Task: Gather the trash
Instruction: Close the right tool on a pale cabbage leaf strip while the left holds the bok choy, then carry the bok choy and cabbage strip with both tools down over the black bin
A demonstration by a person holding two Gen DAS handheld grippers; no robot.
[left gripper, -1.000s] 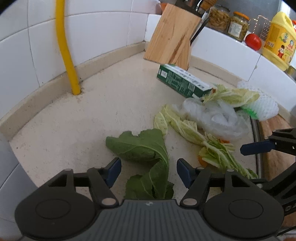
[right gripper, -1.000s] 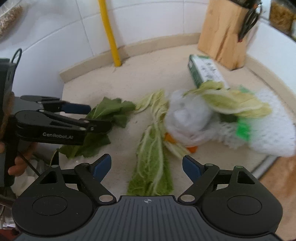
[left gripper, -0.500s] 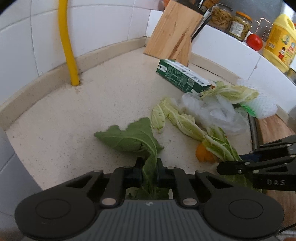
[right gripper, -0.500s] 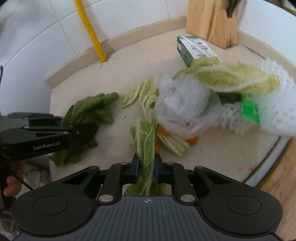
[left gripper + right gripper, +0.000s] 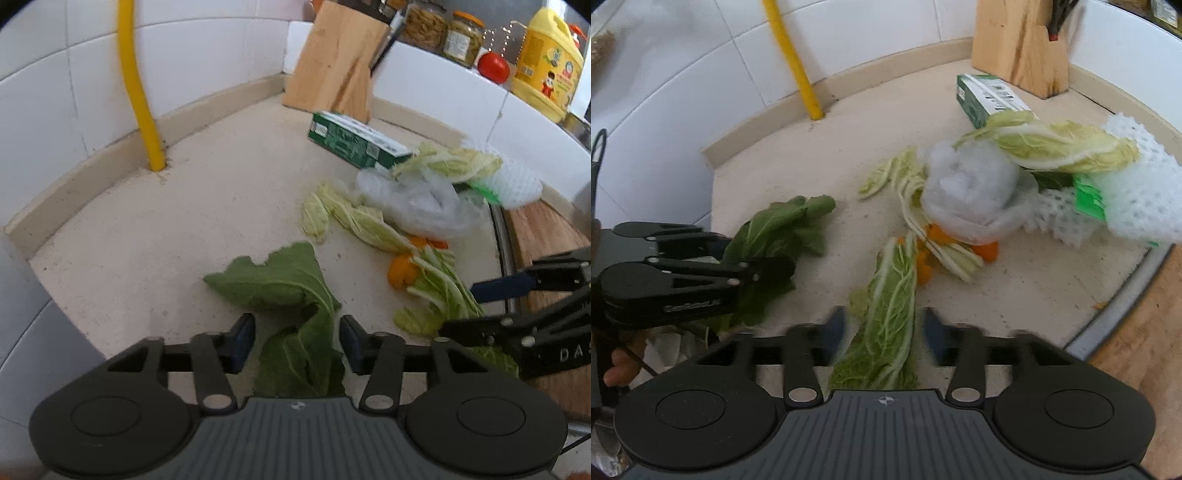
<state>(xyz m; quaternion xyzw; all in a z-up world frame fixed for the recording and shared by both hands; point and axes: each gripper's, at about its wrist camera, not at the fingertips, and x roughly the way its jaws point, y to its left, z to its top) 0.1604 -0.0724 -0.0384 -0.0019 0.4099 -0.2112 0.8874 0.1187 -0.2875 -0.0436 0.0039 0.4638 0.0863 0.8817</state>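
The landmark is the yellow pipe (image 5: 142,110), which stands upright at the tiled wall where the tabletop (image 5: 147,236) meets it.

Left tool (image 5: 297,345): its jaws are opening. The stem of the dark green leaf (image 5: 280,284) runs between the two blue pads, with a visible gap on each side; neither pad presses on it. The leaf lies on the tabletop in front of the pipe, toward the near edge.

Right tool (image 5: 882,328): its jaws are opening, and the pads are motion-blurred. The pale cabbage leaf (image 5: 890,317) lies lengthwise between them, and the pads stand clear of it. This leaf lies to the right of the dark green leaf, farther from the pipe.

Remaining trash, all to the right of the pipe:
- Orange peel pieces (image 5: 986,251) lie at the far end of the pale cabbage leaf.
- A crumpled clear plastic bag (image 5: 967,192) sits just beyond the peel.
- A second cabbage leaf (image 5: 1052,147) rests on top of the bag and on the white foam net (image 5: 1137,199).
- A green carton (image 5: 354,142) lies flat behind the bag, just in front of the wooden knife block (image 5: 332,62).

A hand (image 5: 618,369) is partly visible below the left tool in the right wrist view.
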